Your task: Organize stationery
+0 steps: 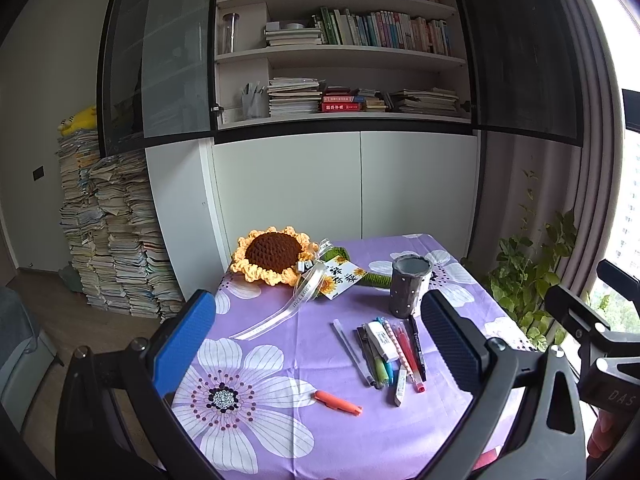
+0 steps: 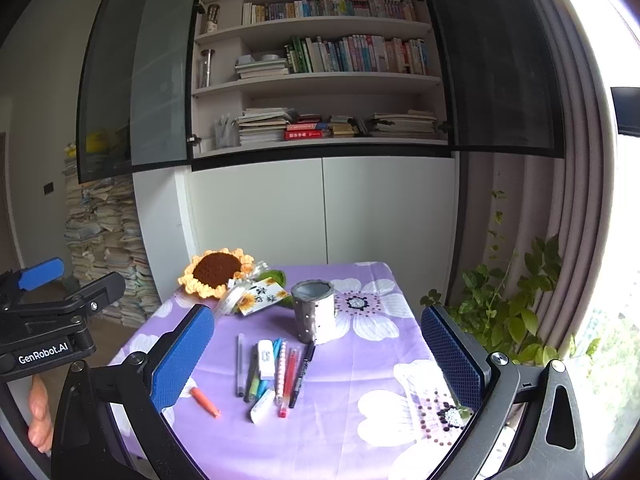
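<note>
Left hand-held gripper (image 1: 320, 344): blue pads spread wide, nothing between them, hovering above the near edge of the table (image 1: 360, 432); its own body cuts off the table's near-left corner. On the purple floral cloth, from the left: crocheted sunflower (image 1: 274, 254) at the far side, its stem partly hidden behind a label card; orange pen (image 1: 338, 402) lying alone; bundle of pens (image 1: 384, 354) with a white eraser (image 1: 382, 340) lying across them, individual pens hard to separate; grey pen cup (image 1: 410, 286) upright just behind the bundle, interior not readable. Right hand-held gripper (image 2: 318, 354): pads likewise wide apart, empty, over the table's right half.
</note>
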A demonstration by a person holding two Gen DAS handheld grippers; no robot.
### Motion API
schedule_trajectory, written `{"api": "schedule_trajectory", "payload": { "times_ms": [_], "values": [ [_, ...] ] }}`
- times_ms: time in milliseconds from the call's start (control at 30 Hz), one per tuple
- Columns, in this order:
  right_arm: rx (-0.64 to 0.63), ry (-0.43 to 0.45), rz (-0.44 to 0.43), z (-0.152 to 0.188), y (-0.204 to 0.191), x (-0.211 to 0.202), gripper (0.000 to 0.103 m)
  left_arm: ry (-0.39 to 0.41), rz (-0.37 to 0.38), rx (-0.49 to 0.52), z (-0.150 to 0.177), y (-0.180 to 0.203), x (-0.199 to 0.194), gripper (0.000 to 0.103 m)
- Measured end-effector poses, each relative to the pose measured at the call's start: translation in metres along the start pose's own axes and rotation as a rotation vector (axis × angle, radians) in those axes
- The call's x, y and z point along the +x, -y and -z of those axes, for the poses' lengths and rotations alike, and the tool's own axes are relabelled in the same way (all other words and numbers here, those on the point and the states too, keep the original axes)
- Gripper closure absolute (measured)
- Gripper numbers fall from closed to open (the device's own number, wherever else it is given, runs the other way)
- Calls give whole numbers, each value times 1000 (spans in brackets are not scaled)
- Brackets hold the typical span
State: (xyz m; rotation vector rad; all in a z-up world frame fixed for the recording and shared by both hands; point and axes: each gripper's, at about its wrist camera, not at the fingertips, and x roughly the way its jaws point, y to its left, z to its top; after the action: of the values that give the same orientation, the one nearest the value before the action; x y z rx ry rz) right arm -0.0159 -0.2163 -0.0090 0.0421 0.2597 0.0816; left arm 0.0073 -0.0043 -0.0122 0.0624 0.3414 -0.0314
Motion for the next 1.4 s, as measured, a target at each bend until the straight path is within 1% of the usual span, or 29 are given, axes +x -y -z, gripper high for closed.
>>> {"api": "schedule_trajectory", "payload": {
  "times_ms": [433,633,1000,1200,1400],
  "values": [
    [3,-8,0,7,4,5,0,-24,-14,0,0,1,6,1],
    [1,-15,2,8,4,5,0,-37,-9,-5,1,0,10,1],
    [-5,-37,-3,15,7,19,0,-54,-7,-1,-2,0,20,1],
    [-14,-55,0,13,5,28,0,-48,-22,-4,-1,-1,25,1],
    [-17,-72,5,10,3,35,0,-50,-16,-7,0,-2,29,1]
  ]
}}
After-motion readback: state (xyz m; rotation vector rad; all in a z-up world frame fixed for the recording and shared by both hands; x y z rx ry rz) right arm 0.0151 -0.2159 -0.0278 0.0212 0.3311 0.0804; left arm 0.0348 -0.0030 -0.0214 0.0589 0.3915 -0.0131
